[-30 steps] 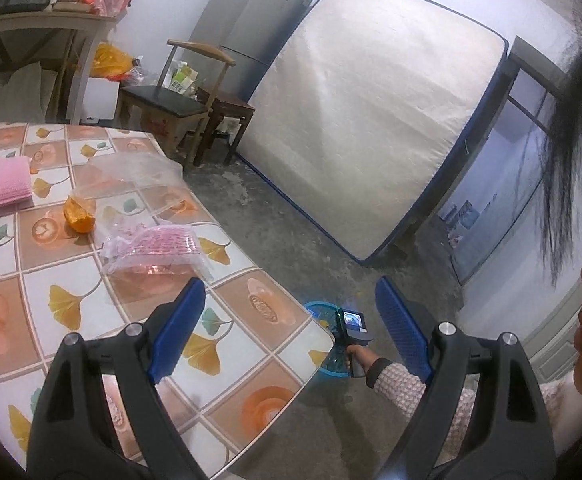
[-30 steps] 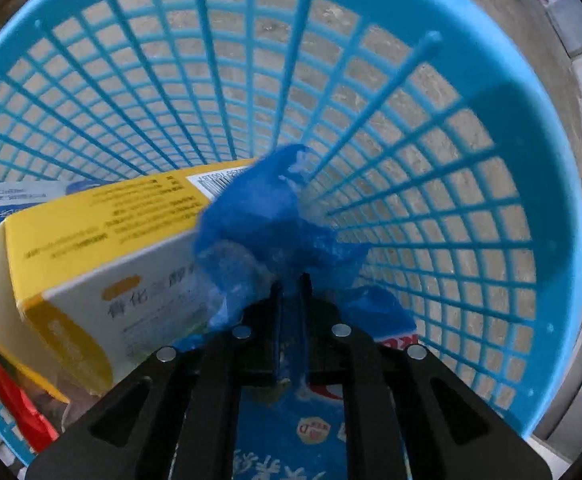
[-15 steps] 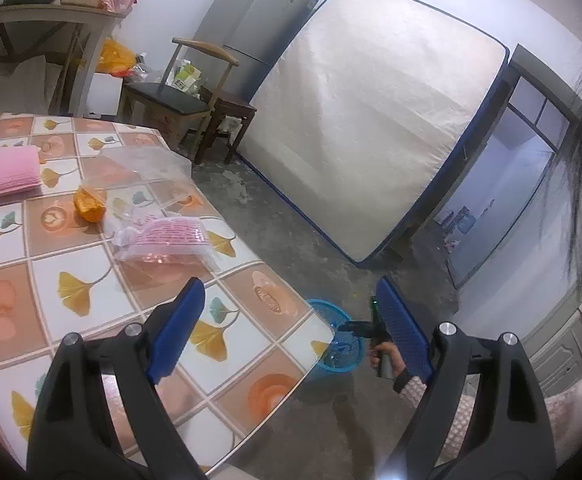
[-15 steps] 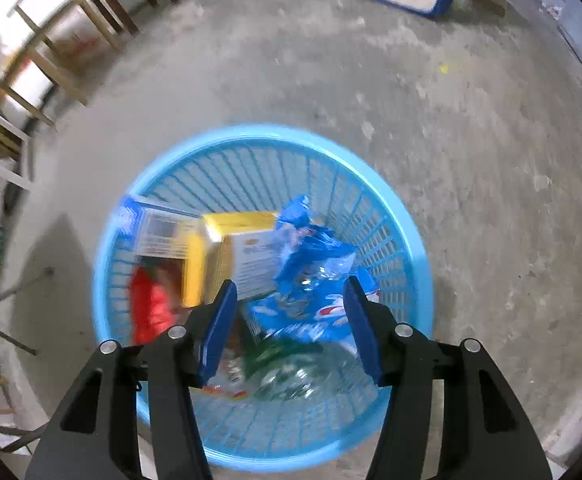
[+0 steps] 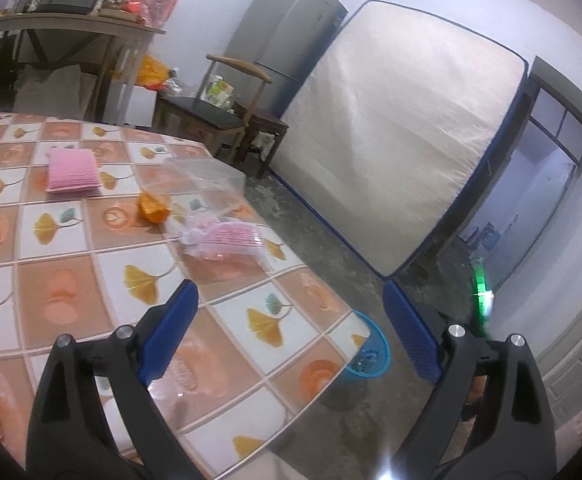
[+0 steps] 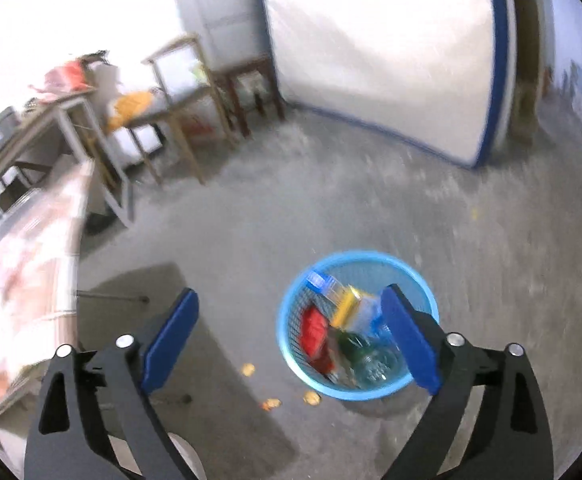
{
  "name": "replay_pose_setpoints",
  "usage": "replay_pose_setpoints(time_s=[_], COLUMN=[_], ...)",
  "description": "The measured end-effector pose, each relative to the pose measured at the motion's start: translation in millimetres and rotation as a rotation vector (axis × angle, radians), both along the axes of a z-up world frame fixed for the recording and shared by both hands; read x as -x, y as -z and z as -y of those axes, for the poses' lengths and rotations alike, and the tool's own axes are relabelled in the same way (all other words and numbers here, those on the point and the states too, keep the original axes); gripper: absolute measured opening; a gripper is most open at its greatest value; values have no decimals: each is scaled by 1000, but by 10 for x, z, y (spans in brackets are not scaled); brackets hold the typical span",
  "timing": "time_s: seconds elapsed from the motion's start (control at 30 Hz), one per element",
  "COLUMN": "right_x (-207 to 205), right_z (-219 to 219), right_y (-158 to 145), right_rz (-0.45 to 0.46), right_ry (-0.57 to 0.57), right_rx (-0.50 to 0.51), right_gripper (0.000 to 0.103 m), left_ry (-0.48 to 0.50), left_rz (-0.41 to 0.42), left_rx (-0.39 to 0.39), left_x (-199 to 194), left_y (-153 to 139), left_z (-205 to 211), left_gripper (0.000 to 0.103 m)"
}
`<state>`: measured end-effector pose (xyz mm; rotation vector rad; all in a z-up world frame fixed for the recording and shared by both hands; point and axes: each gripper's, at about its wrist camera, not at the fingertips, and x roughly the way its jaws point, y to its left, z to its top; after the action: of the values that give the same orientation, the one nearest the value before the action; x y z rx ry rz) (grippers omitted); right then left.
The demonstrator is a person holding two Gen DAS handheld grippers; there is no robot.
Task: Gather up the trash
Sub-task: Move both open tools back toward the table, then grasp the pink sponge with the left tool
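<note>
A blue mesh basket (image 6: 291, 344) stands on the concrete floor with several pieces of trash in it; it also shows past the table corner in the left wrist view (image 5: 379, 354). My right gripper (image 6: 289, 332) is open and empty, held high above the floor beside the basket. My left gripper (image 5: 291, 324) is open and empty above the table's near corner. On the patterned table (image 5: 71, 280) lie a pink packet in clear plastic (image 5: 227, 238), an orange piece (image 5: 154, 207), a clear plastic bag (image 5: 207, 176) and a pink pad (image 5: 73, 170).
A mattress (image 5: 399, 136) leans on the wall beside a grey fridge (image 5: 287, 40). A wooden chair (image 5: 219, 108) and a cluttered shelf (image 5: 71, 24) stand behind the table. Small orange scraps (image 6: 271, 402) lie on the floor by the basket.
My right gripper let go of the blue wrapper in the basket, opened, and rose well up and back from it. My left gripper swung slightly, bringing more of the table into view.
</note>
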<state>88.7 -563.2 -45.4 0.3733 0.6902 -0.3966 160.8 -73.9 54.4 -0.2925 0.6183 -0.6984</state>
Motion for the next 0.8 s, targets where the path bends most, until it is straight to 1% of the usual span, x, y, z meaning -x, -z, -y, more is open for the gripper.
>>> replay_pose_setpoints(time_s=[0.07,0.1,0.2,0.33,0.4,0.43,0.57,0.7,0.8], right_x=[37,51,-7,-225,-377,-448,-734,-841,-893], right_z=[-258,-433,-849,-1399,-1675,-1815,-2385,-2843,-3028], right_y=[-270,-430,-749,-1000,-1044,-1064,-1014,-953,-946], right_rz=[48,78,137,150,139,125,76,44,37], right_ry=[-35,-62,-138,-260,-320,-334,-387,-443,-498], right_rx=[40,62,101,92,77,85,157,215,228], right_gripper=[96,97,97,97,97,97,97,97,97], left_ry=[-33,-53,-103,-177,-214,-236,-282,-319,-334], left_rz=[4,3,3,10,-1,-16,-62,-83,-79], left_rx=[-5,-12,-26,-51,-66,-75,-86,-122,-149], left_x=[15,21,42,51,36,26,16,5,-10], left_y=[10,14,23,70,120,162,290,388,402], left_z=[-111,-166,-352,-647,-788,-879,-1120,-1239,-1281], left_gripper=[91,92,93,95,95,95,95,95,95])
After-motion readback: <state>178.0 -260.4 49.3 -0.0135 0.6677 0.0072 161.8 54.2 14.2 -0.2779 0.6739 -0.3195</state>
